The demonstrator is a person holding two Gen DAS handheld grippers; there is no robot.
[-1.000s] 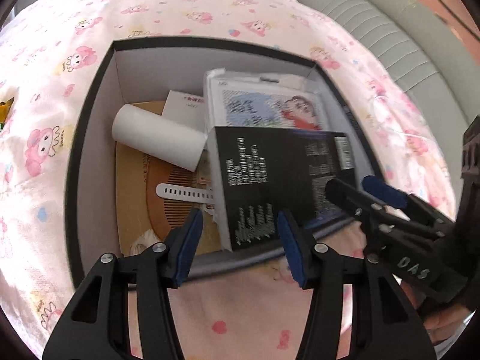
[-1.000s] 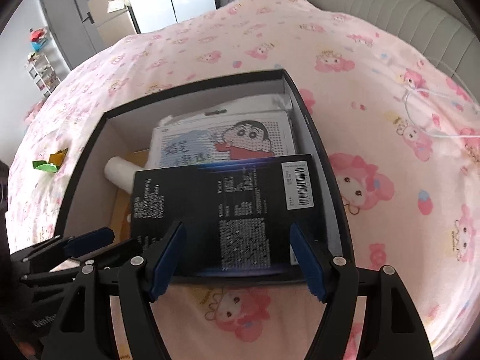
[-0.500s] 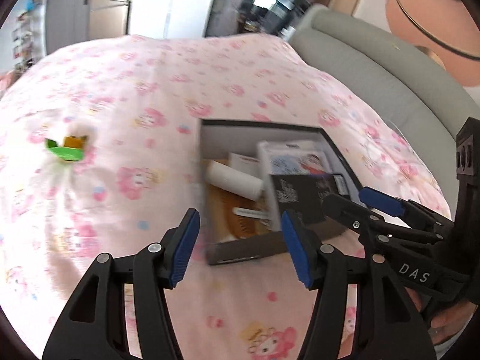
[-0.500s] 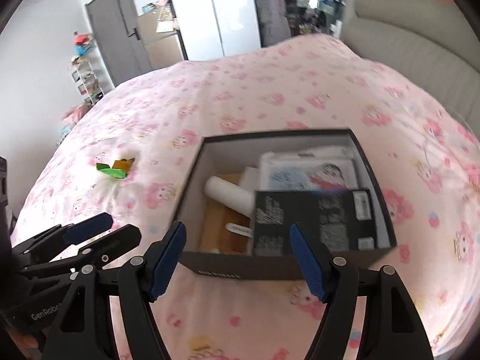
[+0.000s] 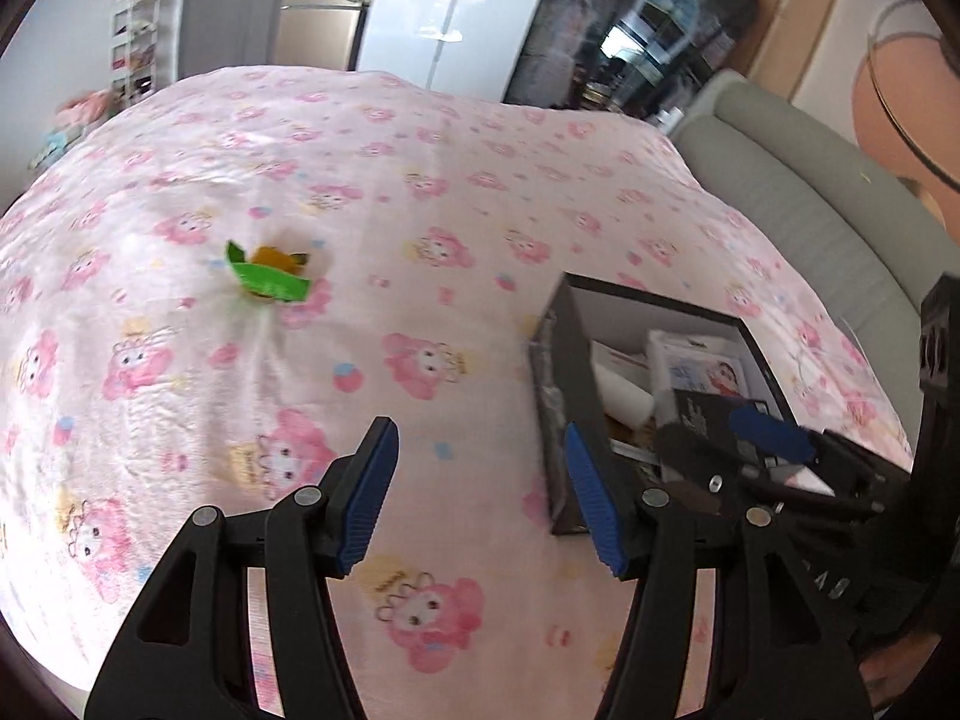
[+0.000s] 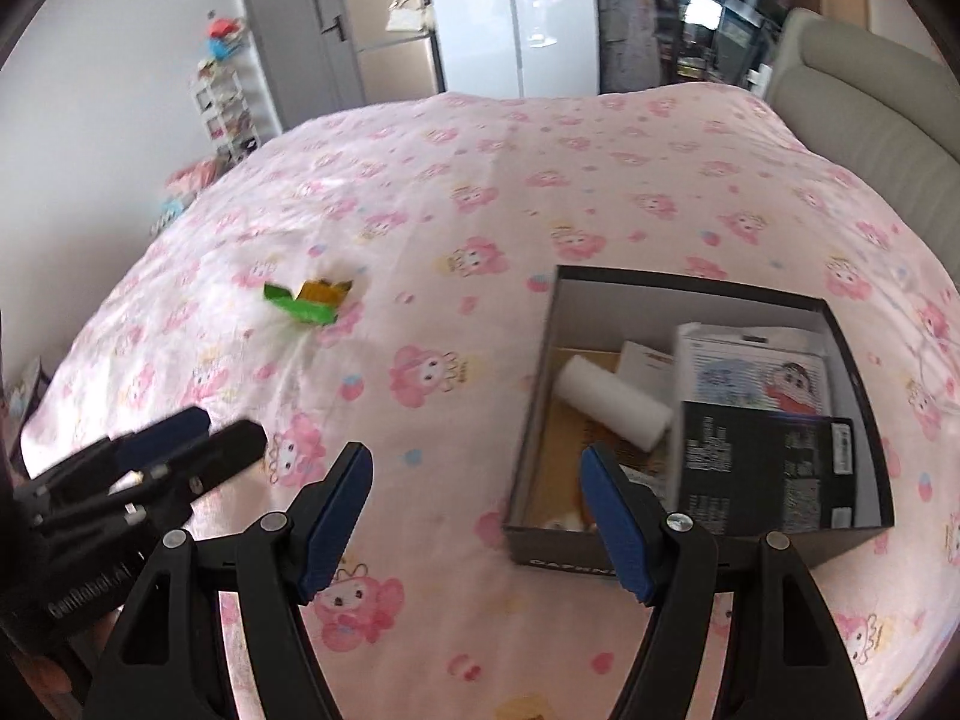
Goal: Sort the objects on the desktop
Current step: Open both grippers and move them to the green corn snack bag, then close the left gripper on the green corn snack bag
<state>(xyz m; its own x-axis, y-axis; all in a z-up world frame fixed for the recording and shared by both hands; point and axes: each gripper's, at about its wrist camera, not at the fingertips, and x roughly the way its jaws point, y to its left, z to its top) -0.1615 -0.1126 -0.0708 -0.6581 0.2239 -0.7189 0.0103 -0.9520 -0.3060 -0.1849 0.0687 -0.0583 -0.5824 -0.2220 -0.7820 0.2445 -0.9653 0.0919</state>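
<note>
Compared with 1 second ago, when both tools hung close over the open black cardboard box (image 6: 696,414) and the black printed carton (image 6: 774,468) sat between the right tool's pads, both cameras have pulled back and swung left, so the box now sits at the right of each frame and the pink cartoon-print bedsheet (image 6: 480,210) fills the rest. The carton now lies inside the box at its lower right, beside a white paper roll (image 6: 615,399) and a white cartoon-printed packet (image 6: 756,369), which suggests that drop-off is finished. The left gripper (image 5: 480,498) at the bottom centre of its view has its blue pads spread wide with only sheet between them; the right gripper (image 6: 477,525) is equally wide apart and holds nothing. The 1 loose item visible outside the box is a small green and orange crumpled wrapper (image 5: 270,273), lying on the sheet in the upper left of the left view and well apart from the box. My judgement is that it is the next thing to collect, and the left tool already points roughly toward it.
</note>
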